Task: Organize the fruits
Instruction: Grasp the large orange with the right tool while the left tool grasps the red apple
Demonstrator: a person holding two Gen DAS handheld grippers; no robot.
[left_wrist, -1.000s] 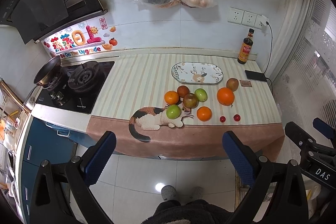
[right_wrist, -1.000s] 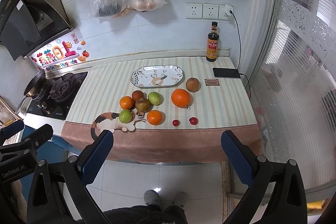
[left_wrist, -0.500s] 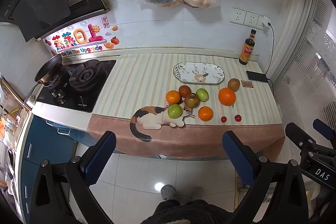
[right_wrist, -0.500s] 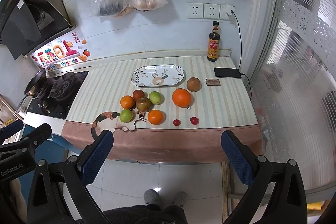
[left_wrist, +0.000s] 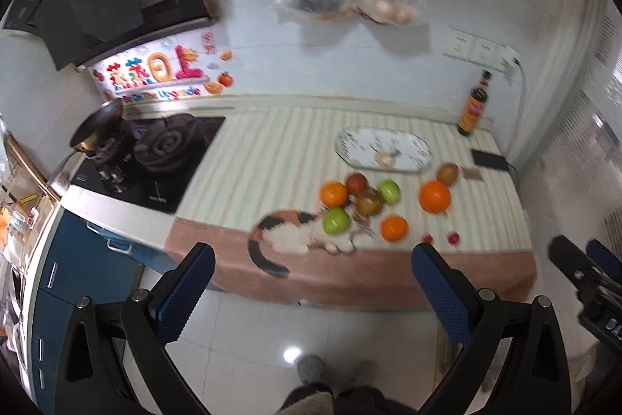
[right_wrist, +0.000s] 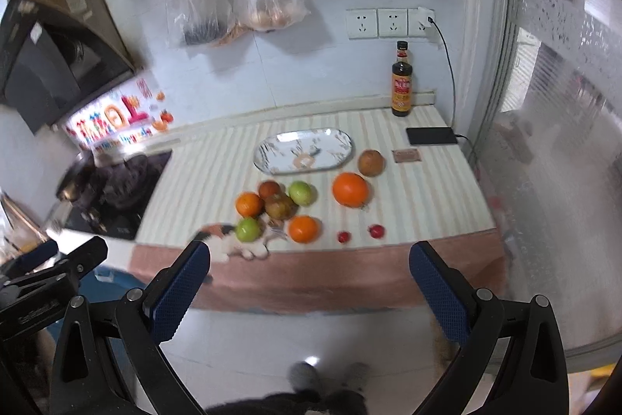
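Note:
Several fruits lie on the striped counter: a big orange point(left_wrist: 434, 196) point(right_wrist: 350, 189), two smaller oranges point(right_wrist: 303, 229), green apples point(left_wrist: 336, 221) point(right_wrist: 248, 229), brownish fruits point(right_wrist: 371, 163) and two small red ones point(right_wrist: 376, 230). An empty oval patterned plate point(left_wrist: 383, 151) point(right_wrist: 303, 155) sits behind them. My left gripper point(left_wrist: 311, 279) is open and empty, held above the floor in front of the counter. My right gripper point(right_wrist: 309, 277) is open and empty too, also short of the counter edge.
A gas stove point(left_wrist: 155, 154) with a pan point(left_wrist: 97, 127) is at the left. A sauce bottle point(right_wrist: 401, 84), a phone point(right_wrist: 431, 135) on a charging cable and a small card point(right_wrist: 406, 155) stand at the back right. Bags point(right_wrist: 237, 2) and scissors hang on the wall. A glass door point(right_wrist: 552, 142) is at the right.
Both grippers have moved closer to the counter and both views are blurred by motion. The fruits and plate have not moved. Both grippers stay open.

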